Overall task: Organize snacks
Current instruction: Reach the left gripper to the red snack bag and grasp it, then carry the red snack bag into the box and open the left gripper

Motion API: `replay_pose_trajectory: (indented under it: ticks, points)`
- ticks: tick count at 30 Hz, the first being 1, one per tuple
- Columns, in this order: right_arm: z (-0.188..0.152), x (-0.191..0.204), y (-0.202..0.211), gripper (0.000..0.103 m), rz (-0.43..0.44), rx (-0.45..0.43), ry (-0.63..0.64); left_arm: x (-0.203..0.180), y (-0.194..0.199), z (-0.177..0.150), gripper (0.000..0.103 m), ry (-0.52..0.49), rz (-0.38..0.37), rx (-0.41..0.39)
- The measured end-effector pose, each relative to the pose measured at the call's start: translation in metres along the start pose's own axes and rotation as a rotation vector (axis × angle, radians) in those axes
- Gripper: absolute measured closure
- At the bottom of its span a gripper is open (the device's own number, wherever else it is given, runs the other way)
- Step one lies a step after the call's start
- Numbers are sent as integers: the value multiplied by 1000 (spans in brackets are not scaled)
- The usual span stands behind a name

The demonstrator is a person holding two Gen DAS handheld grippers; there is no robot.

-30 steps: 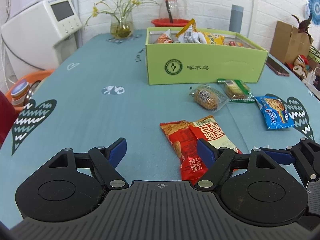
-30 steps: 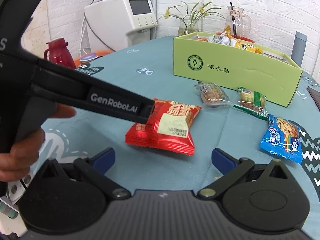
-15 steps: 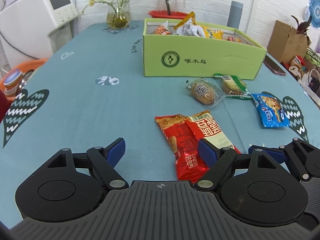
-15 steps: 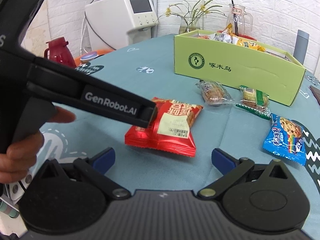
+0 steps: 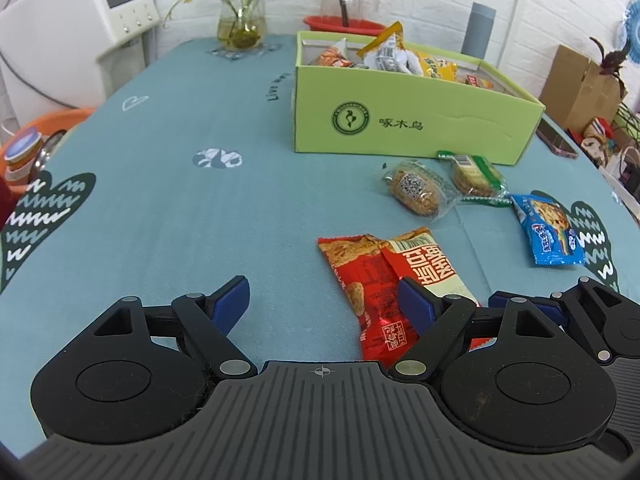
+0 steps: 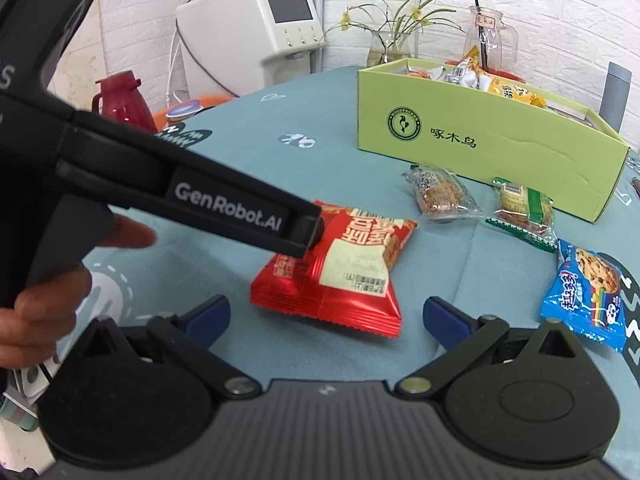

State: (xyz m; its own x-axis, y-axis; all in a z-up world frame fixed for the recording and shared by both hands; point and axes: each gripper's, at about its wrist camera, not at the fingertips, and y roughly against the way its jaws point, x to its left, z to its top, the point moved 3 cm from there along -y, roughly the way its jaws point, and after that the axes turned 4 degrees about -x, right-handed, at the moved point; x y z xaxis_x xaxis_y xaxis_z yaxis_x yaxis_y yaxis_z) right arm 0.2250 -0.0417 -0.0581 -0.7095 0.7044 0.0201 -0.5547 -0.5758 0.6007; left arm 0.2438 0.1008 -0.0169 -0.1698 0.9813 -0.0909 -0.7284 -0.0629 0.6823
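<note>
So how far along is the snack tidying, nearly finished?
Partly. Several packets already sit in the green box. Nothing is gripped: the left hand-held gripper hangs open beside the red packet, and the right hand-held gripper is open too. Left on the table: the red packet, two clear-wrapped cakes and the blue packet.

Left gripper (image 5: 324, 296): tilted further downward over the last second. Red snack packet (image 5: 384, 280): sat lower and farther under its right finger than before.
</note>
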Motion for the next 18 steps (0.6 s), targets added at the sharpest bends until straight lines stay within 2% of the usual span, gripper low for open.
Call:
replay_pose_trajectory:
  ticks: [4,6,9,10,11,12,14,16,18]
  points:
    - [2,1,-6,1,31,1,-6,3,-2,1,34,14,-26,4]
    - [3,0,-9,1,47,-4,-10,4,-2,-1,34,32,-105,14]
    - [5,-3,-18,1,53,1,-22,3,-12,-7,37,86,-266,91]
    - [6,-3,-20,1,46,0,-14,1,-12,-7,35,76,-275,77]
    - [7,-2,-22,4,43,1,-1,-2,-13,-7,40,57,-269,67]
    - [8,-1,-23,15,39,-3,23,-4,-14,-7,52,40,-283,61]
    - [12,1,-24,24,19,-14,68,-8,-15,-6,70,33,-331,72]
    - [15,-2,-24,26,24,-12,56,-9,-17,-3,76,26,-338,68]
    - [23,-5,-20,26,26,-29,31,-5,-16,4,82,68,-351,80]
